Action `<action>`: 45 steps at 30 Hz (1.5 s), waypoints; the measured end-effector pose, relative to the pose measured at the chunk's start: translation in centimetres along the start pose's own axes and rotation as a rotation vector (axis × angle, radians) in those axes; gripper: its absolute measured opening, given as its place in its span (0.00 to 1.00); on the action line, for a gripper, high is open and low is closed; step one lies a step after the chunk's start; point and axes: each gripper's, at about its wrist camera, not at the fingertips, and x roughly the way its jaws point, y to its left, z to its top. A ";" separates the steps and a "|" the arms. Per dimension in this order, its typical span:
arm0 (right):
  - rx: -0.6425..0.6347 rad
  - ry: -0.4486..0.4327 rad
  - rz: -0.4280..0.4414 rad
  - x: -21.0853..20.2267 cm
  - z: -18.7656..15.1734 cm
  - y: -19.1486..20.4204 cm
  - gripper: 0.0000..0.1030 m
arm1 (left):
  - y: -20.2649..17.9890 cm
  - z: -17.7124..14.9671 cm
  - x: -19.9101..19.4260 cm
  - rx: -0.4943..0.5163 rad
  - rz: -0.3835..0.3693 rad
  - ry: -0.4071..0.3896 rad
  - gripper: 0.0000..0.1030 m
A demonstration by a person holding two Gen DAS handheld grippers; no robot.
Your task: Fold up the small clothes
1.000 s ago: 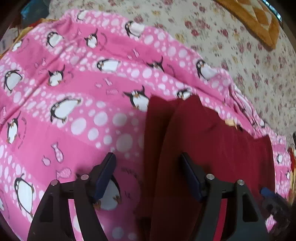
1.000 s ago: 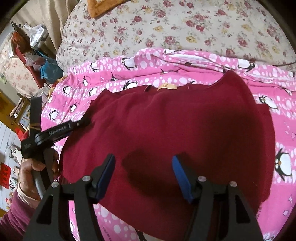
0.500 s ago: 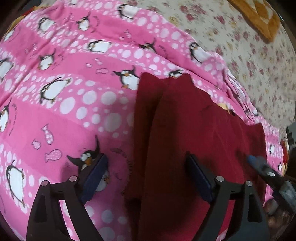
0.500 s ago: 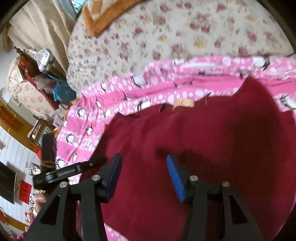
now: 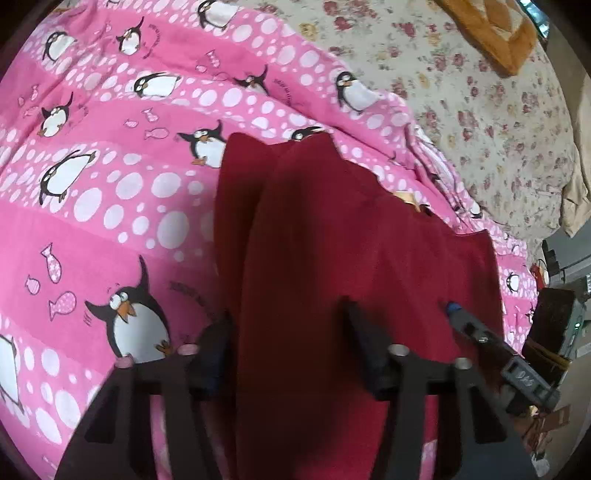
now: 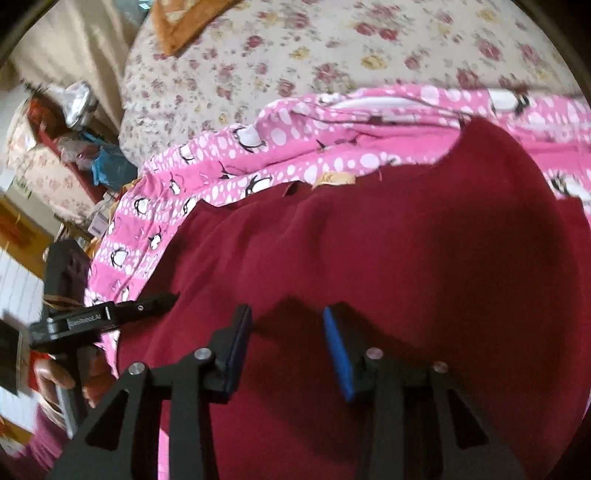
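Left wrist view: bed carries a cream floral bedspread point(image 5: 491, 110) with a pink penguin blanket point(image 5: 110, 206) over it. An orange-brown cushion point(image 5: 491, 33) sits at the far corner. The dark red garment point(image 5: 332, 277) lies flat on the blanket, its left edge doubled over into a long fold. My left gripper point(image 5: 286, 354) has its fingers apart, straddling that folded edge, nothing pinched. My right gripper point(image 5: 476, 328) comes in from the right, its blue-padded tip on the garment's right side. Small script beside the penguins is unreadable.

Right wrist view: same red garment point(image 6: 388, 277) fills the frame. A tan neck label point(image 6: 334, 180) shows at the collar; text unreadable. Right gripper point(image 6: 288, 347) fingers are apart, hovering just over the cloth, gripping nothing. Left gripper point(image 6: 110, 314) sits at the garment's left edge, with a white logo on its body too blurred to read. Beyond the bed: a cluttered shelf point(image 6: 62, 147) with bags, beige curtain point(image 6: 74, 40).
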 end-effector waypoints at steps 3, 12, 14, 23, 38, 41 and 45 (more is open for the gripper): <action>-0.035 -0.002 -0.027 0.0 -0.2 0.5 0.41 | -0.4 0.2 -2.1 -0.054 -0.137 -0.019 0.06; -0.020 0.004 -0.003 -0.5 -0.4 -0.1 0.41 | -8.7 0.8 -5.9 0.041 -0.327 -0.013 0.05; -0.008 0.001 0.001 -0.6 -0.5 -0.3 0.41 | -11.1 1.0 -5.8 0.072 -0.338 0.002 0.05; 0.435 -0.111 0.153 -8.0 -0.9 -8.3 0.51 | -18.2 -0.8 -0.5 0.151 -0.333 0.092 0.05; 0.797 -0.257 0.581 -7.8 -4.4 -15.3 0.44 | -21.1 -4.7 0.0 0.244 -0.444 0.171 0.40; 0.790 -0.258 0.574 -8.1 -4.3 -15.3 0.45 | -19.4 -5.5 -1.9 0.247 -0.426 0.151 0.40; 0.807 -0.278 0.600 -8.2 -4.4 -15.8 0.49 | -16.3 -6.6 -3.7 0.207 -0.412 0.114 0.40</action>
